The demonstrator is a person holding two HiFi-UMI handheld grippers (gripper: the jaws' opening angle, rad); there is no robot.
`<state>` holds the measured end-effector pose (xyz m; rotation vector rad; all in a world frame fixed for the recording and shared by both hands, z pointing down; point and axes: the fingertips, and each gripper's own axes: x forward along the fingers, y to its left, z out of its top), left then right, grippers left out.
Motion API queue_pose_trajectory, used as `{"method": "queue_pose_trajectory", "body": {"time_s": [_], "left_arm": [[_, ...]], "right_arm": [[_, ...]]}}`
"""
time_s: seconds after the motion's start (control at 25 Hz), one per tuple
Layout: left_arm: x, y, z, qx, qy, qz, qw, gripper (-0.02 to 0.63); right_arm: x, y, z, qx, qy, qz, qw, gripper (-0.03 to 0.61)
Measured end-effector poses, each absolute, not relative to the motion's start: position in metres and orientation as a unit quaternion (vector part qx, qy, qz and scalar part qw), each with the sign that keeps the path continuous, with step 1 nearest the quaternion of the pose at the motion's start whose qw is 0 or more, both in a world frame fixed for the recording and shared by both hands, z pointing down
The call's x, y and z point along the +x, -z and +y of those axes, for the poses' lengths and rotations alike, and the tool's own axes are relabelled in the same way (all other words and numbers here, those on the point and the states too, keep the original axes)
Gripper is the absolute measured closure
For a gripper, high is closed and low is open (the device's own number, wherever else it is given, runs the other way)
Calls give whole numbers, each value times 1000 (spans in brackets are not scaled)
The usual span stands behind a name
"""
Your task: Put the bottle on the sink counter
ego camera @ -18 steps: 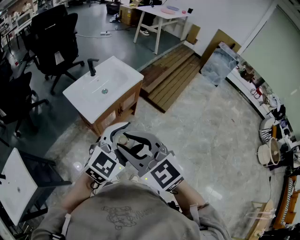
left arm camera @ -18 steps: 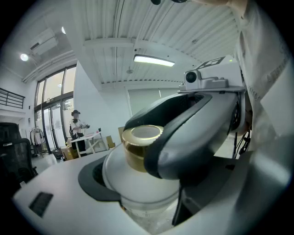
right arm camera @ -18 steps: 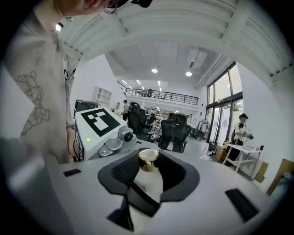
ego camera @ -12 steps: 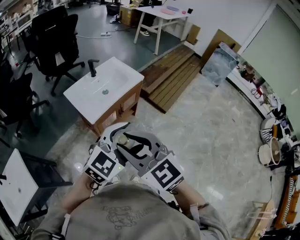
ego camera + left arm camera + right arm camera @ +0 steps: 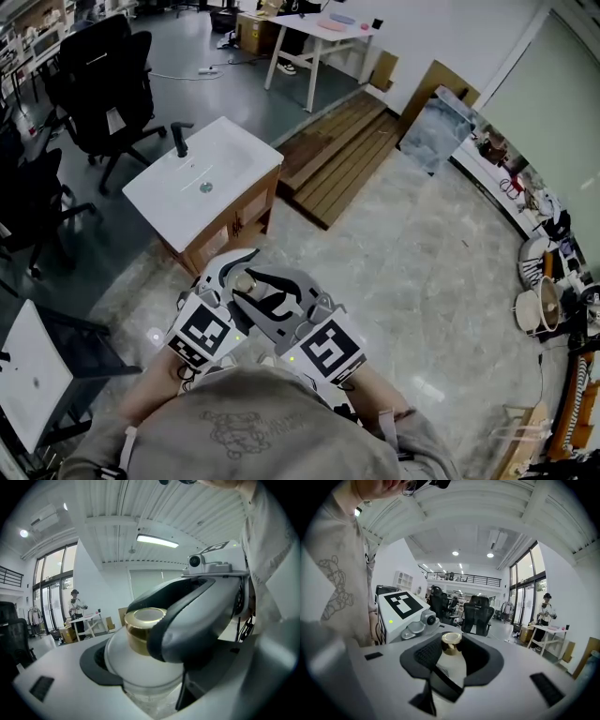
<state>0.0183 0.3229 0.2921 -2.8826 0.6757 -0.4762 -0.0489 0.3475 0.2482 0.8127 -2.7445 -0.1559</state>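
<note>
A pale bottle with a gold cap (image 5: pixel 246 279) is held upright close in front of the person's chest. My right gripper (image 5: pixel 251 292) is shut on it, its dark pads hugging the bottle (image 5: pixel 451 645) just under the cap. My left gripper (image 5: pixel 234 274) reaches in from the left with its jaws set wide on either side of the bottle's body (image 5: pixel 140 660). The right gripper's jaw hides whether the left pads press on it. The white sink counter (image 5: pixel 234 150) on its wooden cabinet stands ahead to the upper left, a black faucet (image 5: pixel 178 137) at its far end.
Black office chairs (image 5: pixel 103 66) stand beyond the sink. Wooden boards (image 5: pixel 342 155) lie on the floor to its right. A white tabletop (image 5: pixel 33 366) is at the lower left, and cluttered shelving (image 5: pixel 544 281) lines the right wall. Pale stone floor lies between me and the sink.
The sink counter has slid slightly up and to the left in the head view. Both grippers and the bottle keep the same pose.
</note>
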Motion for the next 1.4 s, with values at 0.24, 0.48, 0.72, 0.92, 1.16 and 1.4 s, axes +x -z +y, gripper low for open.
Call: {"method": "queue_pose_trajectory", "body": {"time_s": [0.24, 0.48, 0.72, 0.92, 1.16, 1.4], "left_arm": [[31, -301, 316, -957, 168, 227, 70, 291], [56, -308, 311, -957, 173, 224, 65, 291], [85, -312, 309, -956, 174, 227, 66, 291], [93, -315, 307, -954, 178, 231, 67, 291], [98, -320, 300, -953, 180, 233, 68, 291], [93, -327, 286, -951, 186, 238, 69, 291]], "right_arm": [[-35, -256, 341, 281, 48, -949, 137, 445], [-9, -262, 335, 282, 41, -949, 133, 445], [20, -266, 333, 281, 41, -950, 127, 445], [29, -267, 332, 279, 43, -952, 121, 445], [33, -273, 325, 277, 42, -953, 119, 445], [30, -278, 312, 276, 40, -953, 119, 445]]}}
